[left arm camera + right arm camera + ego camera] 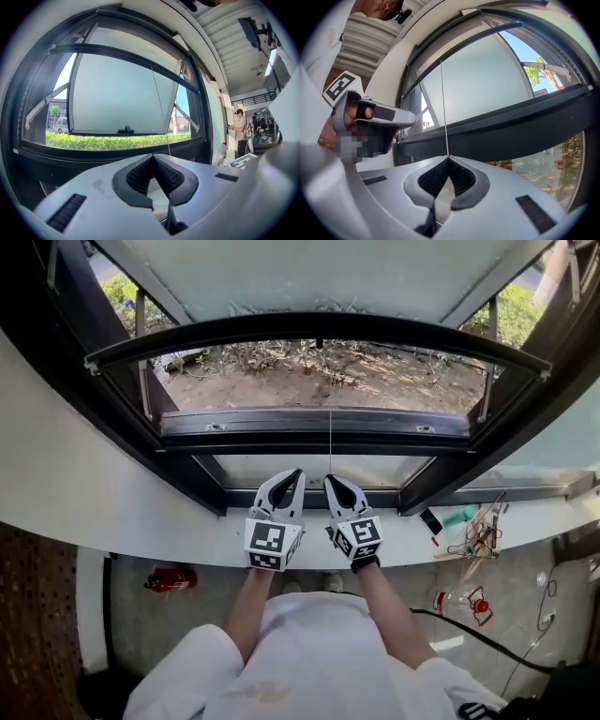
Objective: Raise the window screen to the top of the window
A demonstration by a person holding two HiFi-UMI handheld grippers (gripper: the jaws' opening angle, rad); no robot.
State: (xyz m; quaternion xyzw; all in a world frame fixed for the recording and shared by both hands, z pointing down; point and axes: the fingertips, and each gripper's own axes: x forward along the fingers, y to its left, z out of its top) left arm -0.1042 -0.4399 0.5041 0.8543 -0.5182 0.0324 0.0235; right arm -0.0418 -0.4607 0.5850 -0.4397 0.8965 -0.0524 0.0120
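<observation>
Where the head view begins at lower left, a red canister [170, 579] lies on the floor [131, 615] below the white sill [403, 542]. Across the upper part of that frame the dark bar of the window screen [319, 326] arcs from one side of the black window frame [309, 442] to the other, high in the opening. The mesh itself cannot be made out. Beyond the bar the pane [309, 273] is swung outward, with bare ground and dry brush under it.

At the centre, the two tongs sit side by side over the sill, pointing at the window. The left tongs [296, 474] are pressed together with nothing between them. In the left gripper view their ribbed pads [138, 176] meet at the tip, and the thin pull cord [159, 108] passes just to their right. The right tongs [330, 480], just beside them, are also pressed together — pinching the lower end of that cord. In the right gripper view the cord drops straight down to the point where the pads meet, and in the head view it runs as a straight vertical line from the bar to these tongs.

Further right on the sill lie a small black thing [430, 520], a teal tube [459, 517] and a bundle of wooden sticks [483, 535]. Below them, on the floor at lower right, are a red thing [478, 606] and a black cable [487, 643]. At the far right of the left gripper view a person [240, 133] stands indoors.
</observation>
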